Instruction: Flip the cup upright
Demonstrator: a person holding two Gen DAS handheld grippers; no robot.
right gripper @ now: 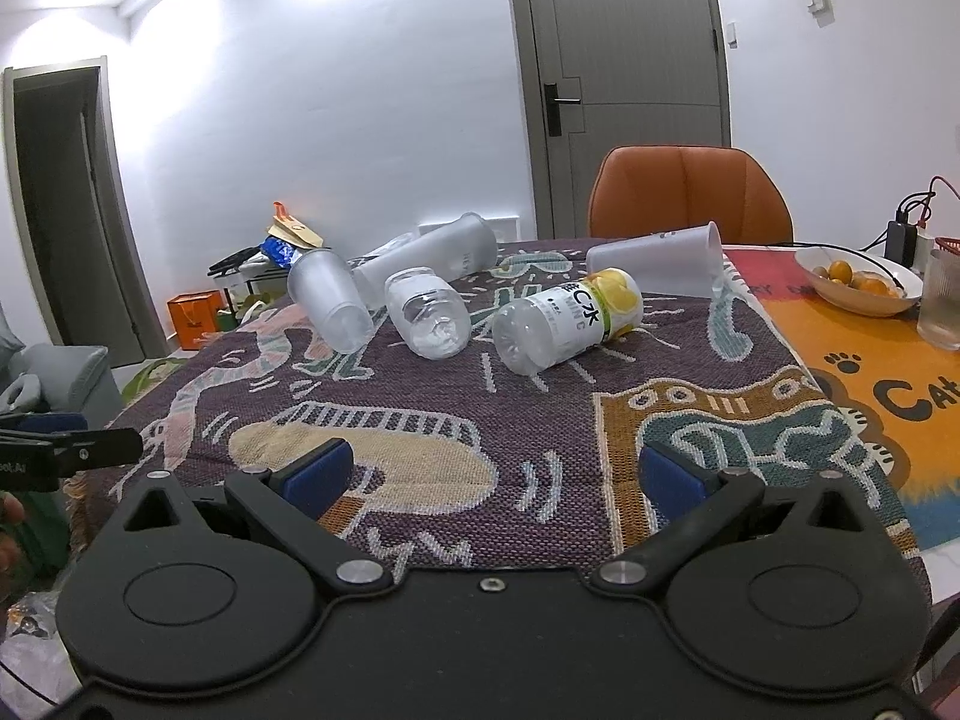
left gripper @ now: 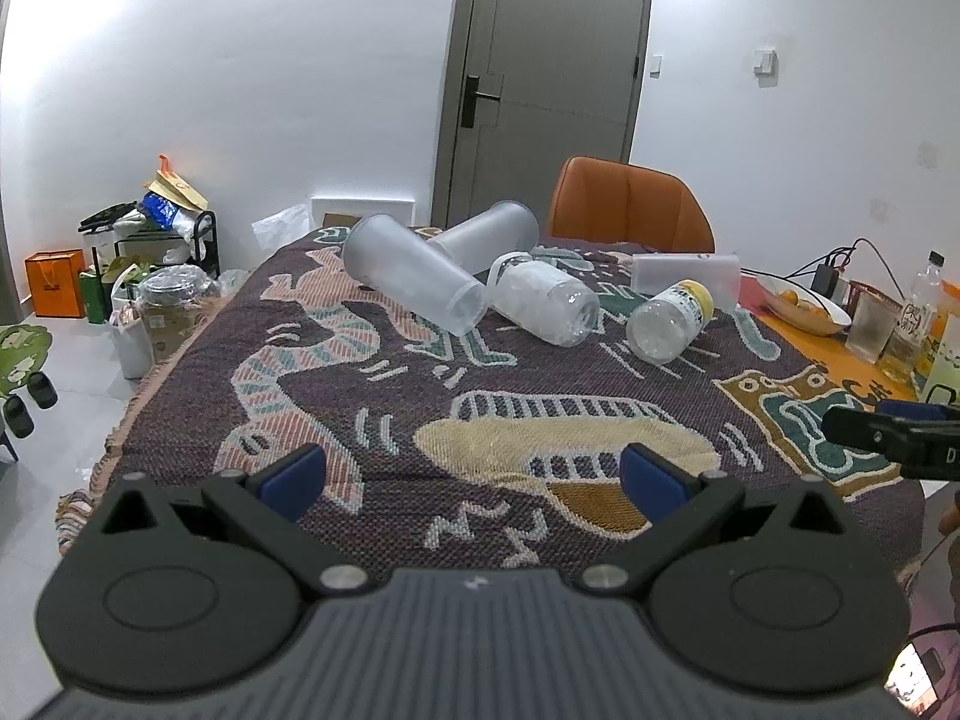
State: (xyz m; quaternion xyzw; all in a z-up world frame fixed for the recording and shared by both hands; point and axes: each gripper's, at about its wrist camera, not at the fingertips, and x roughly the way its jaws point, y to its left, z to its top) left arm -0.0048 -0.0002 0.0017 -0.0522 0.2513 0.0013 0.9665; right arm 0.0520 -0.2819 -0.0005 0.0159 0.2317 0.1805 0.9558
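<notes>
Three frosted plastic cups lie on their sides at the far end of the patterned cloth: a near one (left gripper: 414, 281) (right gripper: 331, 300), one behind it (left gripper: 489, 234) (right gripper: 435, 255), and one at the far right (left gripper: 684, 276) (right gripper: 657, 264). Two clear bottles also lie there, a plain one (left gripper: 543, 299) (right gripper: 427, 312) and a yellow-capped one (left gripper: 669, 321) (right gripper: 567, 321). My left gripper (left gripper: 474, 480) is open and empty over the near part of the cloth. My right gripper (right gripper: 492, 474) is open and empty too, well short of the cups.
An orange chair (left gripper: 627, 204) (right gripper: 690, 192) stands behind the table. A bowl of oranges (right gripper: 858, 279), a glass (right gripper: 941, 303) and bottles (left gripper: 918, 312) sit on the orange mat at the right. Bags and boxes (left gripper: 144, 276) crowd the floor at the left.
</notes>
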